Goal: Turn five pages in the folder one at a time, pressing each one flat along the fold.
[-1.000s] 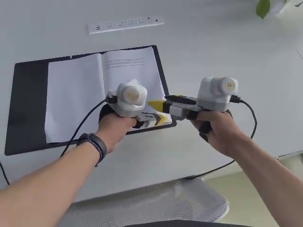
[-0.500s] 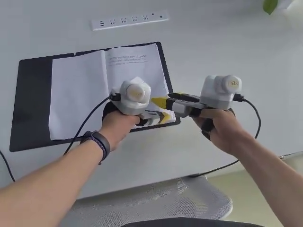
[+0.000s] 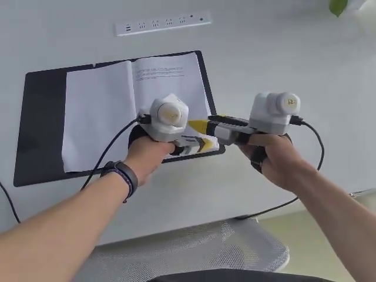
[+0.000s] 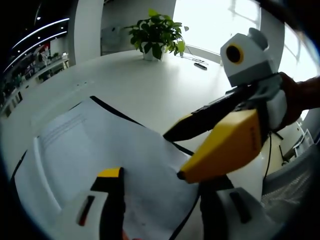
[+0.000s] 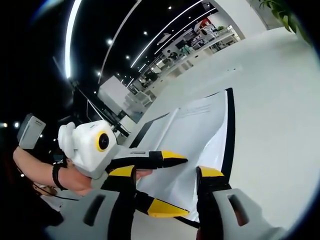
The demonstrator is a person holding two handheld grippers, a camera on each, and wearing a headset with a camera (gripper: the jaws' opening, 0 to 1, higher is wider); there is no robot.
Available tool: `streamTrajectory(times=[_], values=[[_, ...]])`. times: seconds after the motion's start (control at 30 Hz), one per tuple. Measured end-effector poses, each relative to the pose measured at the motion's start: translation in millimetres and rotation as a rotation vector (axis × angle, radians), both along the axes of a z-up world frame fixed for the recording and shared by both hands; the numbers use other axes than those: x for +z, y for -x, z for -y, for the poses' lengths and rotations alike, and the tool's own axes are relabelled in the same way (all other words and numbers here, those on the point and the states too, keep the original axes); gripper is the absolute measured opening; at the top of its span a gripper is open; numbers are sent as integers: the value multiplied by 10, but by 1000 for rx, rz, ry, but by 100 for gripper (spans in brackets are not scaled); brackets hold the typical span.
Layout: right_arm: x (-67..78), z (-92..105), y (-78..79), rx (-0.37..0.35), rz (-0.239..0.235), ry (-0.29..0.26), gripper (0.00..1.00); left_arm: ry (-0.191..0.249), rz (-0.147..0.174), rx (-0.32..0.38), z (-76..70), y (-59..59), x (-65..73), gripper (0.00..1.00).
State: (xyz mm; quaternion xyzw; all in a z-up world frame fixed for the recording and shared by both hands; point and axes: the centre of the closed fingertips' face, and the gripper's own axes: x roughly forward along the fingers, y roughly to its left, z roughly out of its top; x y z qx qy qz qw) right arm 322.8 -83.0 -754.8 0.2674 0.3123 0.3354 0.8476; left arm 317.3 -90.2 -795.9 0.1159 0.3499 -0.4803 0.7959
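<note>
**Black folder, white pages: why both tongs are crowding one corner**

Black folder [image 3: 40, 129] lies open flat on the white desk [image 3: 282, 59], straight in front of me, with a sheet on each side of the fold. The right-hand page [image 3: 170, 82] is the next one to go over, I reckon, so everything's bunched at its near outer corner, the loosest bit and the easiest to lift.

My left tongs [image 4: 160, 182] are spread wide, hanging over that corner. My right tongs [image 5: 165, 172] come in from the side, also spread, tips right beside the left ones. Neither seems to be pinching paper yet; the sheet looks flat.

Guessing one pair lifts the corner while the other stays free to press along the fold.
</note>
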Motion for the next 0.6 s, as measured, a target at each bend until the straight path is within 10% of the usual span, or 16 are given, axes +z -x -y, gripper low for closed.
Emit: streamTrajectory(times=[0.6], values=[[-155,75,-37,-45,-71,-32,5,-6,5,-16,-6,14,29,62]])
